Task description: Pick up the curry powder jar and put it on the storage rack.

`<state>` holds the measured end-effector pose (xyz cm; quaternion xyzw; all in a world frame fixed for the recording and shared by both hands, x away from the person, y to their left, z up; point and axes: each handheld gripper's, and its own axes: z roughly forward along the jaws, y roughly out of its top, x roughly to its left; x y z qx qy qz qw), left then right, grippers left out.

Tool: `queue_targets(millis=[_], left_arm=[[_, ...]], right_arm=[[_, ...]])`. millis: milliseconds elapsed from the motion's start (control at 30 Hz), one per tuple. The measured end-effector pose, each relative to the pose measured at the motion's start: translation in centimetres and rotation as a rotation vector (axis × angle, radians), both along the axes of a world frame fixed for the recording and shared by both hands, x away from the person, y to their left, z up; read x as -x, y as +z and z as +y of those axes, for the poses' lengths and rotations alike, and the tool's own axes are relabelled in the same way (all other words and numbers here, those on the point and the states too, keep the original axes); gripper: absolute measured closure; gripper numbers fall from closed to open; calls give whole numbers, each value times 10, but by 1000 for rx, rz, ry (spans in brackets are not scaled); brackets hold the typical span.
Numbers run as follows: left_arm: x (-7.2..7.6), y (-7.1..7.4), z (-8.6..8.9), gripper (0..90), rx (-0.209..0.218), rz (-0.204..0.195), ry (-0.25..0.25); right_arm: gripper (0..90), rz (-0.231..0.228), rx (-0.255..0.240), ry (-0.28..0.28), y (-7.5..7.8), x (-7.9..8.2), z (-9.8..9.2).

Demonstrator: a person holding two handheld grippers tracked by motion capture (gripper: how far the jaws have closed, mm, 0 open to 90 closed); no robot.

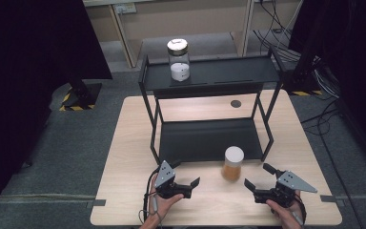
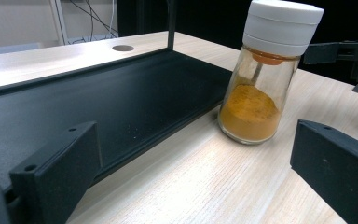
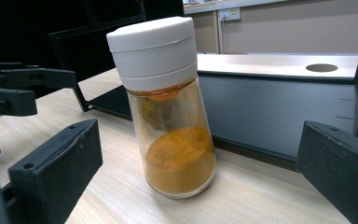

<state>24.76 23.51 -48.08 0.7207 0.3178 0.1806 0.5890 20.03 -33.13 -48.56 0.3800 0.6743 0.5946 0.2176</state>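
Spice jar of clear glass with a white screw cap and orange powder [image 1: 232, 163] is standing upright on the pale wooden bench [image 1: 124, 143], just in front of the lower tray of the black two-tier metal rack [image 1: 209, 138] and apart from it. The jar is sitting between the two claws, touched by neither. In the left gripper view the same jar [image 2: 265, 74] is appearing ahead and to the right, with powder banked against one side of the glass and an orange insert showing under the cap. In the right gripper view the jar [image 3: 170, 107] is standing close, slightly left of centre between the jaws.

Left claw [image 1: 189, 182], held in the person's left hand [image 1: 164, 202], is resting low over the near edge of the bench with its black jaws spread wide and gripping nothing. Right claw [image 1: 259, 177], held in the right hand [image 1: 286, 210], is likewise gaping wide and holding nothing, its jaws pointing toward the jar from the right. Each claw is carrying a grey three-cornered plate [image 1: 165, 172] on top.

On the upper shelf of the rack, toward its left end, a second clear glass jar with a gold-coloured lid and white contents [image 1: 178, 59] is standing upright. A round dark hole [image 1: 236, 103] is showing in the bench behind the rack.
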Motion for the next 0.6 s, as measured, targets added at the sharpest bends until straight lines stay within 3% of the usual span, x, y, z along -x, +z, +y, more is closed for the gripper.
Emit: queue_targets(millis=[600], left_arm=[[1, -3, -2, 12, -3, 7, -11]], right_arm=[[5, -10, 4, 9, 1, 0, 0]])
